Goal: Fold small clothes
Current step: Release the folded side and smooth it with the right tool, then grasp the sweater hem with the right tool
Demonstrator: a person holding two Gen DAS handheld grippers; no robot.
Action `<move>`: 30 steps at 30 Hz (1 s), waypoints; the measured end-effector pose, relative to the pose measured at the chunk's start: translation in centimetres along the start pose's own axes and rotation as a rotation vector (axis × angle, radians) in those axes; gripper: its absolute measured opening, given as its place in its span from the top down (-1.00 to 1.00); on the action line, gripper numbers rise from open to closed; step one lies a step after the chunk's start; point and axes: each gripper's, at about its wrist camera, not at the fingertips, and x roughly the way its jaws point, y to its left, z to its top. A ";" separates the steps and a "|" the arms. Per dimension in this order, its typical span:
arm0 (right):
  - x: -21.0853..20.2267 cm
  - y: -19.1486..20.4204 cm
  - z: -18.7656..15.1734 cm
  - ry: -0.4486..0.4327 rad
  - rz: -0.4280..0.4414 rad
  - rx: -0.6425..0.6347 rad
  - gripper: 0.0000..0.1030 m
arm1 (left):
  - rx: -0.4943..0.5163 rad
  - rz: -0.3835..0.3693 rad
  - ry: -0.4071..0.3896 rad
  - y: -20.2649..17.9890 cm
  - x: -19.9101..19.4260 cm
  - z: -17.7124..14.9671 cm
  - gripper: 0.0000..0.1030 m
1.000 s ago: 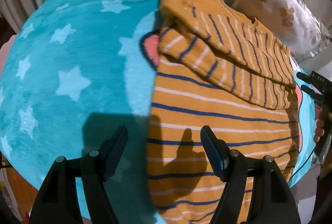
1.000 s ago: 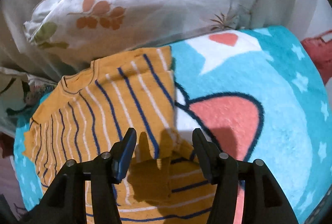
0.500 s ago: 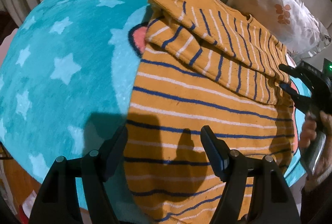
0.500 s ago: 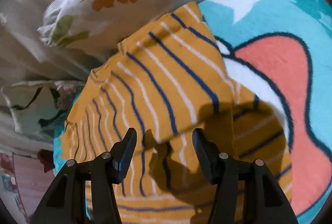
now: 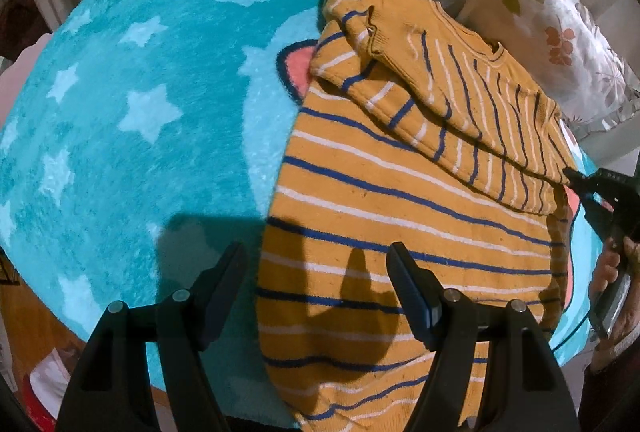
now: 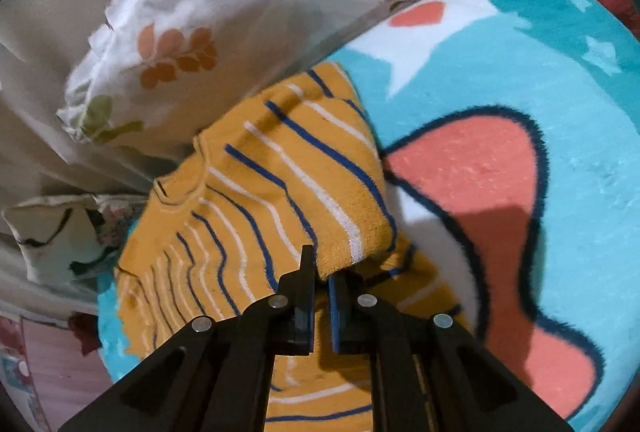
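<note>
An orange sweater [image 5: 400, 199] with blue and white stripes is spread on the teal blanket [image 5: 132, 119]; its folded sleeve edge is being clamped by the closing right tool [image 6: 320, 276], while the left tool [image 5: 316, 272] is held wide above its hem.

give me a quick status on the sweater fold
Right gripper jaws closing on the sleeve cuff. Left gripper open over the sweater hem, holding nothing. Sweater flat on blanket, pillow beside it, nothing blocking.

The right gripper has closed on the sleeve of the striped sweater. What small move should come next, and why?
Probably lift the right gripper slightly and carry the sleeve inward over the sweater body. Its jaws are closing on the sleeve's edge, while the left gripper hovers open above the lower body.
</note>
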 end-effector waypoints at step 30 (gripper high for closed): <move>-7.0 -3.9 -16.5 0.122 -0.338 -0.111 -0.16 | 0.155 -0.203 0.114 2.0 2.8 -0.7 -0.39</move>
